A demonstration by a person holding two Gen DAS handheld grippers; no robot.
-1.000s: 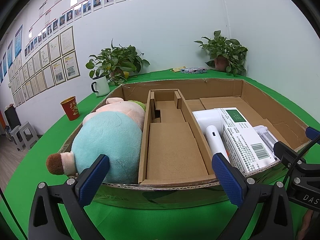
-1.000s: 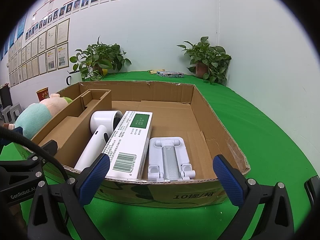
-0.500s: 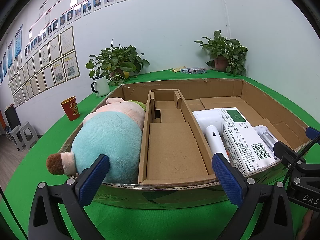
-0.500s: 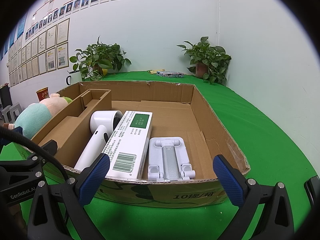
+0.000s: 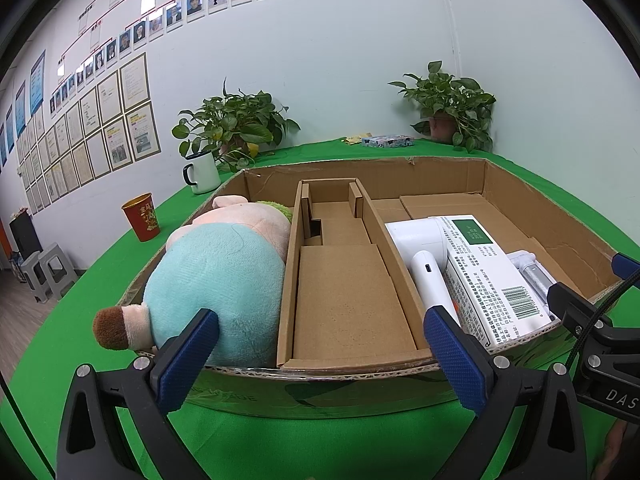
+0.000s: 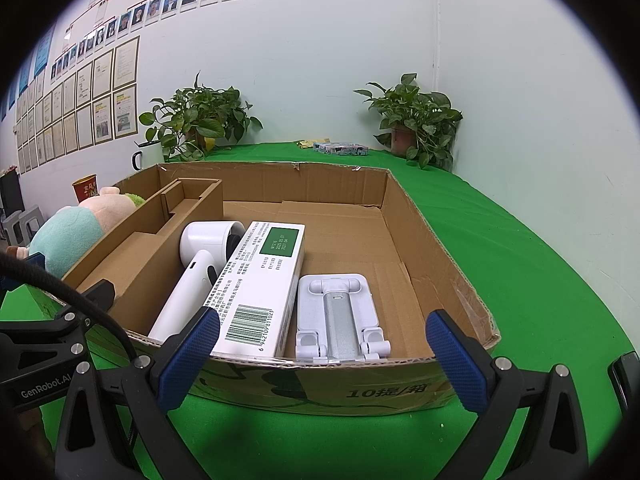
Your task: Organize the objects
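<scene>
- On green worktop (image 6: 520, 240): shallow open cardboard box (image 6: 416, 224), near wall just ahead of both hand-held grippers.
- Left end of box: plush toy (image 5: 216, 276), teal body, pink head, brown tip poking over the near wall.
- Middle: empty cardboard insert (image 5: 348, 280) dividing the box lengthwise.
- Right of insert, side by side and touching: white hair dryer (image 6: 196, 276), white carton with barcode and green label (image 6: 260, 292), white folding stand (image 6: 340, 316).
- Left hand-held gripper (image 5: 320, 356): spread wide, blue pads apart, holding nothing, level with box's near wall.
- Right hand-held gripper (image 6: 320, 356): likewise spread wide and empty, in front of carton and stand.
- Beyond box: white mug (image 5: 202, 170), red cup (image 5: 142, 216), two potted plants by the wall.
</scene>
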